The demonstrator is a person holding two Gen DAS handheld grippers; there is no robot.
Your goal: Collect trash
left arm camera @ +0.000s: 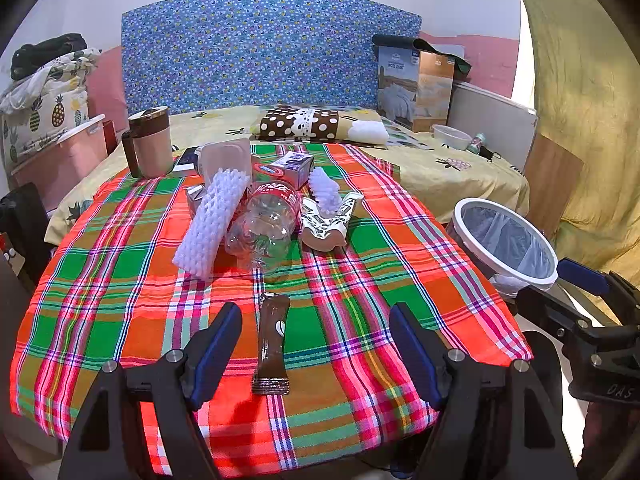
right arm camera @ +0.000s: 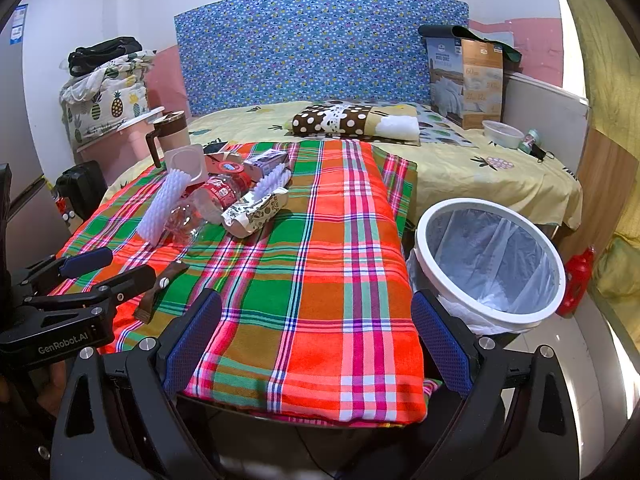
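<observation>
Left gripper (left arm camera: 316,330), jaws spread wide and holding nothing, hovers over the near edge of the plaid tablecloth (left arm camera: 360,280), with a brown sachet wrapper (left arm camera: 273,346) lying flat on the cloth between its blue-padded fingers (left arm camera: 216,354) and apart from both. Right gripper (right arm camera: 316,338), likewise spread and empty, sits at the cloth's near right corner, one finger over the fabric and the other just beside the white-rimmed trash bin (right arm camera: 490,262). That bin, lined with a clear bag, stands on the floor off the right side of the tablecloth, between the table and the bed (right arm camera: 500,176). Farther back on the tablecloth, left of its centre line, a cluster of trash lies piled together: a crushed clear plastic bottle (left arm camera: 266,226) with a red label, a white foam fruit net (left arm camera: 210,222) leaning against the bottle's left side, a crumpled patterned paper wrapper (left arm camera: 328,222) touching its right side, a second smaller white foam net (left arm camera: 325,190) above that wrapper, a small carton (left arm camera: 294,166) behind the bottle, and a clear plastic container (left arm camera: 224,158) behind the large net. At the tablecloth's far left corner stands a brown-lidded tumbler (left arm camera: 150,142). Beyond the cloth, on the bed, rest a polka-dot pillow (left arm camera: 316,125) and a quilt box (left arm camera: 416,88).
</observation>
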